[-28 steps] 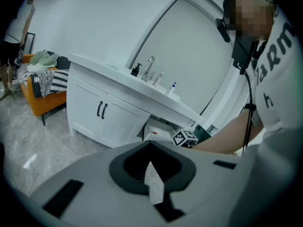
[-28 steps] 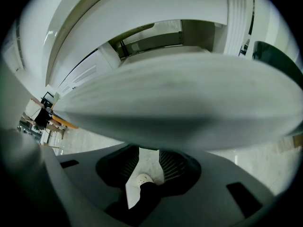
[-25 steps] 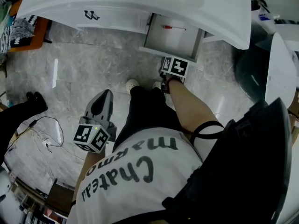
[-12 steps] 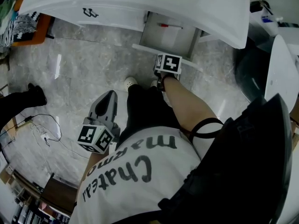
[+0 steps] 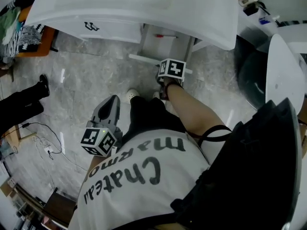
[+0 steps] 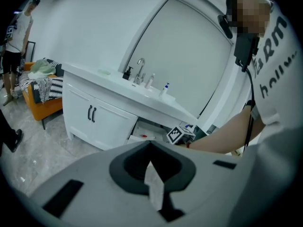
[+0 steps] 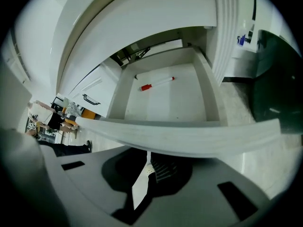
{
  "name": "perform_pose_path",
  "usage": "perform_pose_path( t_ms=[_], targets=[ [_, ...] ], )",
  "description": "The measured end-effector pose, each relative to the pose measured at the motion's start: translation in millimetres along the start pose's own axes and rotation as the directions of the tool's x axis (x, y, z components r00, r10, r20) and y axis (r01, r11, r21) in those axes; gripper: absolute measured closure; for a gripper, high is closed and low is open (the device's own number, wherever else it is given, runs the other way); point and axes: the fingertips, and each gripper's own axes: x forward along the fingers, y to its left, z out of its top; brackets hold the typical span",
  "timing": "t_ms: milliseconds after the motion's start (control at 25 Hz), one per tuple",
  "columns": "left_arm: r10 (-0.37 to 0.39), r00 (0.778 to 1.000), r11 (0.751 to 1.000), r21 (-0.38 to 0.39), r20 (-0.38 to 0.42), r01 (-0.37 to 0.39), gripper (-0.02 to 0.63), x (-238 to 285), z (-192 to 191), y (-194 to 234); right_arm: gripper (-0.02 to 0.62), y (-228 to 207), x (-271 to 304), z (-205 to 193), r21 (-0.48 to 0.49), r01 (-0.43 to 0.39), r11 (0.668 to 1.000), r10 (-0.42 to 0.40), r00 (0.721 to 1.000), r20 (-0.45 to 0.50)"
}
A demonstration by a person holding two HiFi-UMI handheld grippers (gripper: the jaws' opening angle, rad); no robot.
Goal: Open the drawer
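Drawer (image 7: pixel 189 135) is already pulled well out from under the white worktop (image 5: pixel 144 4). It sits in the vanity, to the right of the cabinet doors with the black handles (image 6: pixel 92 113). We'd call the task as good as done.

Looks: white, shallow, square box with plain walls and a front panel that runs as a long bar across the right tool view. It's near empty, with one red-capped pen (image 7: pixel 156 83) lying loose toward the back. We can't make out a handle on the front from here.

Right tool (image 7: pixel 147 167) sits just short of the front panel, pointing steeply down, tips near the panel edge but not on it. Its jaws have just been closing. They now meet with nothing between them, so it has no hold on the drawer. Our read: it's placed there because the pull is over and it has let go, with the arm out toward the drawer front.

Left tool (image 6: pixel 152 174) is held low at the person's left side, well apart from the vanity. Its jaws are together and empty. Its camera looks across at the cabinet and the faucet (image 6: pixel 140 67). We judge it idle, since a one-hand pull needs no second grip.

Grey marbled floor (image 5: pixel 86 75) lies below. Someone else's dark leg and shoe are at the left edge, clear of the work.
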Motion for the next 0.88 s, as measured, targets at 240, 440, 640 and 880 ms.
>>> perform_pose_path(
  t_ms=[240,440,640,880],
  targets=[
    [-0.061,0.998,0.996,0.068,0.022,0.06,0.598,18,21,-28,0.563,-23,-33,0,-0.018,-0.046,0.999,0.046,0.999,0.004],
    [-0.102,0.994,0.99,0.103,0.042,0.097,0.598,31,30,-46,0.563,-46,-61,2,-0.03,-0.076,0.997,0.077,0.996,0.035],
    [-0.129,0.99,0.985,0.122,0.063,0.121,0.598,42,37,-62,0.566,-43,-103,2,-0.026,-0.242,0.97,0.243,0.968,0.064],
    [-0.204,0.975,0.968,0.17,0.094,0.186,0.598,57,64,-96,0.581,-20,-196,32,-0.064,-0.515,0.855,0.515,0.828,0.22]
  ],
)
